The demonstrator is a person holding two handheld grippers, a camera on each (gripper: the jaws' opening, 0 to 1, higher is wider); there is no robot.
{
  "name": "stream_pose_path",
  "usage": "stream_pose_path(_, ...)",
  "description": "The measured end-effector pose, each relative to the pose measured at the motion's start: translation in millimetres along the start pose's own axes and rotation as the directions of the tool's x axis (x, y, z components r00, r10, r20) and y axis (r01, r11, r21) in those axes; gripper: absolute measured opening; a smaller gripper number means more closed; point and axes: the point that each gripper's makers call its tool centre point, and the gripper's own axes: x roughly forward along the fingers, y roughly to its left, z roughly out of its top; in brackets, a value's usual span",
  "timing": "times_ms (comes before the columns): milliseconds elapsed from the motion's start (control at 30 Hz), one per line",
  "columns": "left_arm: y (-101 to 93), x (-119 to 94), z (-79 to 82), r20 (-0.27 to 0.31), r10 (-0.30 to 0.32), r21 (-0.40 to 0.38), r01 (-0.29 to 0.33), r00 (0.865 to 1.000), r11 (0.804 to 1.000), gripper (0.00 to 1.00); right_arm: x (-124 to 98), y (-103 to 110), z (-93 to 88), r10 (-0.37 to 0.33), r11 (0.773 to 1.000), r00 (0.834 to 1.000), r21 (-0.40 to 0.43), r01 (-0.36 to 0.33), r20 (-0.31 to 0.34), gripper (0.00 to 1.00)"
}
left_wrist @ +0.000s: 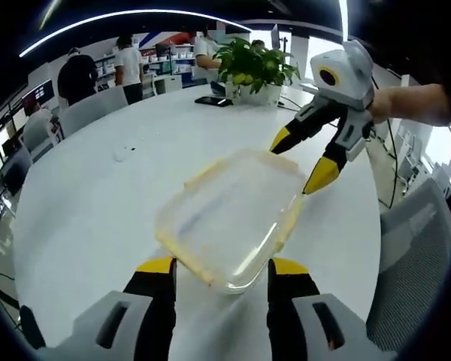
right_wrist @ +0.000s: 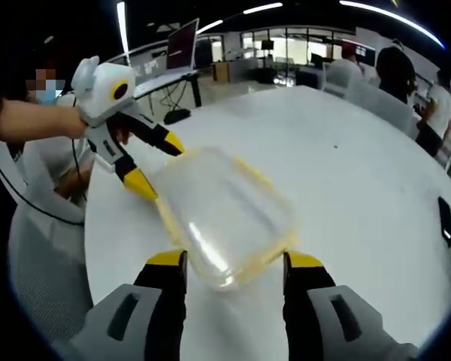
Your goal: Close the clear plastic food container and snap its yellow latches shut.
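Observation:
A clear plastic food container (left_wrist: 229, 218) with yellow edges lies on the white round table (left_wrist: 98, 203), its lid resting on top. It is blurred, so I cannot tell how the latches stand. My left gripper (left_wrist: 222, 267) is open, its yellow-tipped jaws standing either side of the container's near end. Reaching in from the right, my right gripper (left_wrist: 301, 159) is open at the far corner. In the right gripper view the container (right_wrist: 222, 214) sits between the open jaws of the right gripper (right_wrist: 234, 260). The left gripper (right_wrist: 156, 163) spreads open at the container's opposite end.
A potted plant (left_wrist: 255, 68) and a dark tablet (left_wrist: 213, 101) stand at the table's far side. A dark phone (right_wrist: 446, 220) lies near the table's edge (right_wrist: 346, 165). Grey chairs (left_wrist: 417, 256) ring the table. Several people stand by shelves behind.

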Motion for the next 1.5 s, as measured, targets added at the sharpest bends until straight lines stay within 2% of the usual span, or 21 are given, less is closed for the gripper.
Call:
stream_pose_path(433,0.0,-1,-0.5,0.004,-0.004,-0.003,0.004,1.000,1.000,0.42,0,2,0.4,-0.008,1.000,1.000,0.003,0.008,-0.001,0.49)
stream_pose_path(567,0.0,-2,-0.8,0.002,-0.001,0.002,0.001,1.000,1.000,0.41,1,6,-4.5,-0.006,0.999,1.000,-0.038,0.004,-0.028,0.50)
stream_pose_path(833,-2.0,-10,-11.1,-0.009,0.011,0.005,-0.011,1.000,1.000,0.43,-2,13,-10.2,-0.007,1.000,1.000,-0.025,0.007,-0.012,0.55)
stream_pose_path(1067,-4.4,-23,-11.3,0.014,0.026,-0.006,-0.026,1.000,1.000,0.47,-13,21,-9.0,-0.027,0.999,0.999,-0.016,0.027,0.034,0.59)
stream_pose_path(1500,-25.1,-60,-14.2,0.082,0.049,-0.033,-0.047,0.995,0.998,0.56,-46,41,-12.9,-0.080,0.997,0.990,0.015,0.079,0.118,0.68)
